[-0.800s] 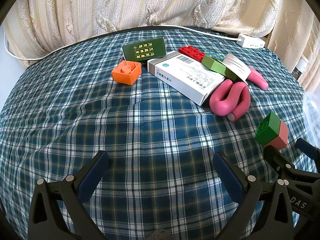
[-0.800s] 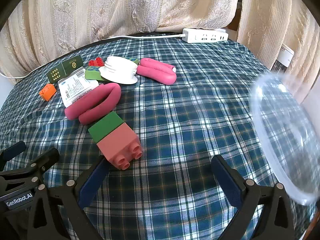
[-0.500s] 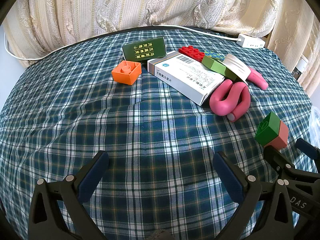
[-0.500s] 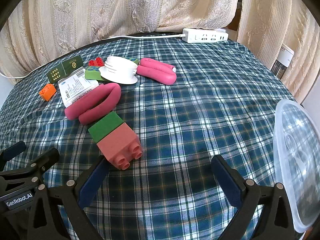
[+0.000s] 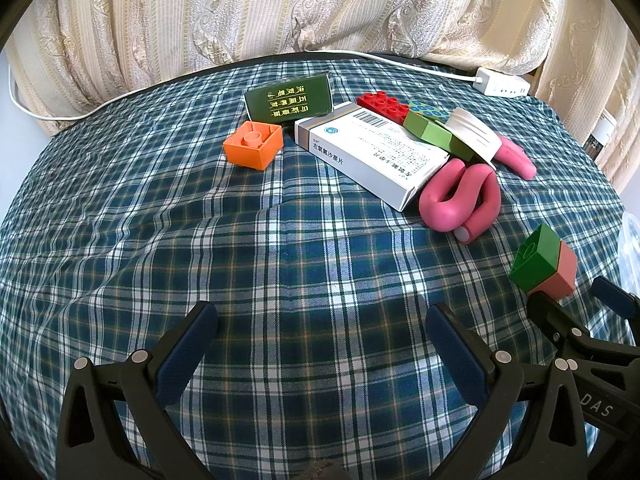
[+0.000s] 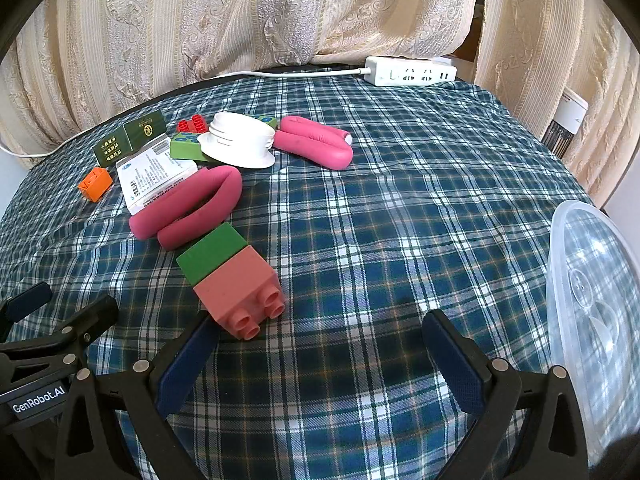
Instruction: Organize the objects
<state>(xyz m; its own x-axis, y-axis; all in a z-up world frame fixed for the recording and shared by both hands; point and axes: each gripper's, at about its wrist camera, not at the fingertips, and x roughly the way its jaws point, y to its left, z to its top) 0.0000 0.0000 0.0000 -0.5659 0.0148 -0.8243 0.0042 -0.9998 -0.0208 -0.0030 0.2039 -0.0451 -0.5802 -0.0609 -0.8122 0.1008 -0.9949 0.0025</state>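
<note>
On the plaid cloth lie an orange block, a dark green box, a white medicine box, a red brick, a green brick, a white lid and two bent pink foam rollers. A green-and-pink block pair lies just ahead of my right gripper's left finger. My left gripper is open over bare cloth, well short of the pile. My right gripper is open too, holding nothing.
A clear plastic container stands on edge at the right rim of the right wrist view. A white power strip and its cable lie at the table's far edge. Cream patterned curtains hang behind.
The clear plastic container has shifted down and to the right in the right wrist view. Both grippers and the objects on the cloth stayed where they were.
</note>
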